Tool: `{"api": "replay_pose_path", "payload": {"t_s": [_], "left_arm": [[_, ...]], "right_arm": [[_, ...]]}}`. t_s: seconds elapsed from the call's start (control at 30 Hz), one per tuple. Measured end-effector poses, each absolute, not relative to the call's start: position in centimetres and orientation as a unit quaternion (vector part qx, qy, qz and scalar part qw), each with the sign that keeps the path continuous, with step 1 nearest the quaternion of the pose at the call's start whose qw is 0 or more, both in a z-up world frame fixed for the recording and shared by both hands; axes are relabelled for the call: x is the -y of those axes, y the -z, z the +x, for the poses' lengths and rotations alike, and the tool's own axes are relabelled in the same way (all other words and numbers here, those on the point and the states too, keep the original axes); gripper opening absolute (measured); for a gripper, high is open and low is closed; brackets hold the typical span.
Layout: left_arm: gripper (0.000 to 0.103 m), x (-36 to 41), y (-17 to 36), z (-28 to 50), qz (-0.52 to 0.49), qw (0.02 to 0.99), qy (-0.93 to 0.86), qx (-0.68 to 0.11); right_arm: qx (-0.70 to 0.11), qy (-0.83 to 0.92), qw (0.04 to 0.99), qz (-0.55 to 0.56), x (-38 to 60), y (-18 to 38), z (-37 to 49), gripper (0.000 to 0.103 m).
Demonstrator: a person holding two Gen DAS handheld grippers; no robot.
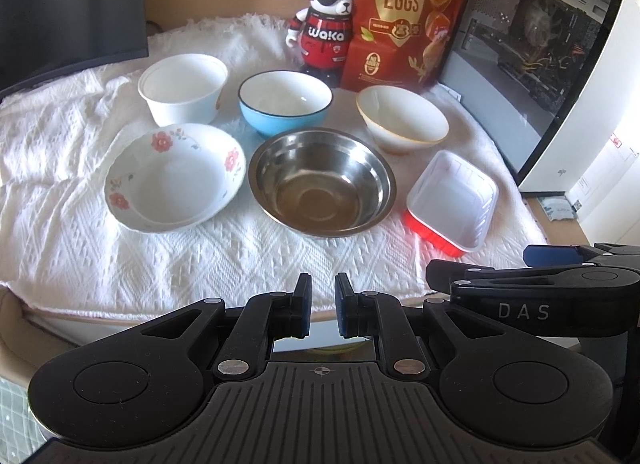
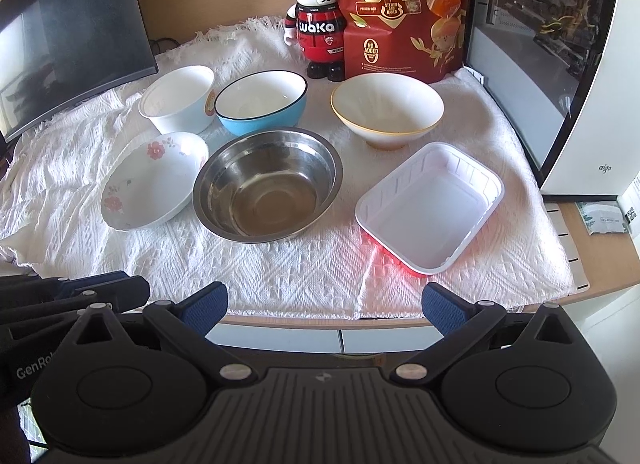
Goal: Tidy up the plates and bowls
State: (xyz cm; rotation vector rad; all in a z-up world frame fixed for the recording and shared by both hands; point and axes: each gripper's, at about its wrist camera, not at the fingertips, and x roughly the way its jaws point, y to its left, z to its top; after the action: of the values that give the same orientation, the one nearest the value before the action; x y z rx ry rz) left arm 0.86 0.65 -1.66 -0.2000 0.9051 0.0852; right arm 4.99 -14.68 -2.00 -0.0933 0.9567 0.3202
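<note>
Six dishes stand apart on a white cloth [image 1: 80,223]. The back row holds a white plastic bowl [image 1: 184,89], a blue bowl [image 1: 286,101] and a cream bowl with a gold rim [image 1: 402,119]. In front are a flowered deep plate [image 1: 176,175], a steel bowl [image 1: 322,179] and a rectangular tray, white inside and red outside [image 1: 454,199]. My left gripper [image 1: 323,304] hovers shut and empty over the cloth's near edge. My right gripper [image 2: 324,304] stands wide open and empty, just short of the tray [image 2: 430,207] and steel bowl [image 2: 268,181].
A panda figure [image 1: 326,31] and a red quail-egg bag [image 1: 408,15] stand behind the bowls. A dark monitor [image 1: 68,3] is at the back left. A white computer case with a glass side [image 1: 560,75] walls off the right. The desk edge [image 2: 280,322] runs below the cloth.
</note>
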Motion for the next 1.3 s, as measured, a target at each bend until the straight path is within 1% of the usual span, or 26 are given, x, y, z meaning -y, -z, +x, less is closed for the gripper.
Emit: {"api": "replay_pose_path", "payload": {"t_s": [0.7,0.83,0.9,0.97,1.07,1.2,1.3], "left_arm": [[0.015,-1.6,1.9,1.6,-0.106,0.891,-0.034,-0.441],[0.016,-4.5,2.2,3.1,-0.163,0.884,-0.016,-0.437],[0.016,-6.5,2.6,4.1,-0.199,0.882,0.0,-0.427],[0.016,-8.2,3.0,5.0,-0.204,0.885,0.004,-0.418],[0.016,-10.1,4.2,6.6,-0.189,0.879,-0.004,-0.438],[0.016,-13.1,6.4,8.4,-0.215,0.865,0.029,-0.453],[0.016,-14.8,7.1,9.4,-0.224,0.868,0.027,-0.443]], "right_arm": [[-0.467,-0.15,0.87,-0.042,14.7,2.4,5.2,0.103],[-0.462,-0.146,0.874,-0.041,14.3,2.5,5.8,0.103],[-0.442,-0.147,0.884,-0.032,14.4,2.3,6.4,0.103],[-0.409,-0.145,0.901,-0.026,14.3,2.0,7.1,0.103],[-0.37,-0.135,0.918,-0.055,13.2,2.2,8.2,0.103],[-0.377,-0.136,0.913,-0.079,11.0,3.3,10.1,0.103],[-0.383,-0.11,0.91,-0.112,9.0,4.2,11.2,0.103]]}}
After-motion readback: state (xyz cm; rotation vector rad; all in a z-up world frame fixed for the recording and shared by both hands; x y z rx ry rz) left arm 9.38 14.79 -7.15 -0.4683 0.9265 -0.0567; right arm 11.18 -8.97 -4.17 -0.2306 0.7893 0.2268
